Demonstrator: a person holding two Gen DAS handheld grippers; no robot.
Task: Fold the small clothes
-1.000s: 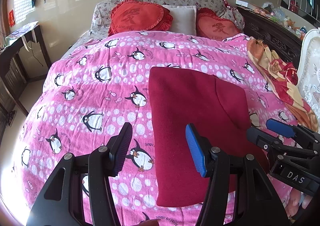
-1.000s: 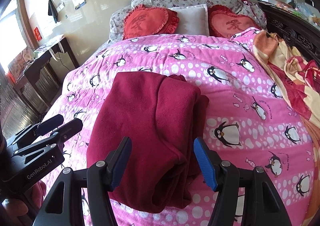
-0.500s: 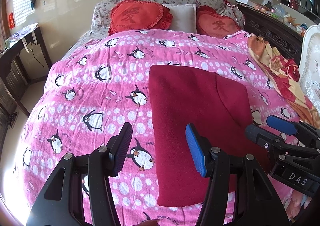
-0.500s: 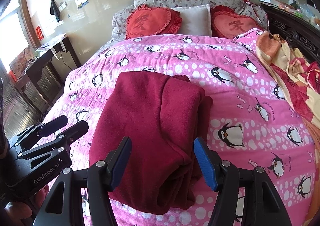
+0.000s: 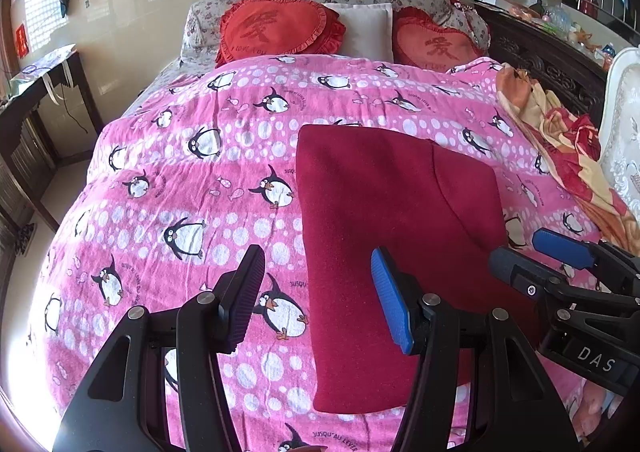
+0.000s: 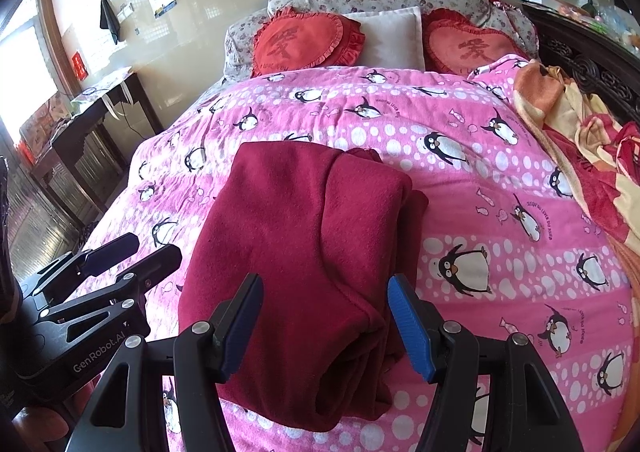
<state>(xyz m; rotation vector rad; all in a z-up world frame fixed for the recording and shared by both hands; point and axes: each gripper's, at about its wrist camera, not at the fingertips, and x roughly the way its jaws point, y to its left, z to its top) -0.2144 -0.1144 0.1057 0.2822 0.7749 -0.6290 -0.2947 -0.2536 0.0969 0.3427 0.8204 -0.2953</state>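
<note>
A matt, fuzzy fleece garment (image 6: 304, 252) lies mid-frame on a soft printed cotton quilt (image 5: 200, 179); ribbed blue rubber pads (image 5: 390, 308) line matt black plastic fingers; upper right, a dark carved wooden bedframe (image 5: 552, 67).

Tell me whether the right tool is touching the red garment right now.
Cannot tell. In the right wrist view the right tool is open above the red garment, its fingers overlapping the cloth, with neither gap nor contact plainly shown.

Folded garment (image 5: 384, 236) lies on the quilt (image 5: 208, 187) near its foot edge; cushions (image 5: 276, 31) along the head edge
</note>
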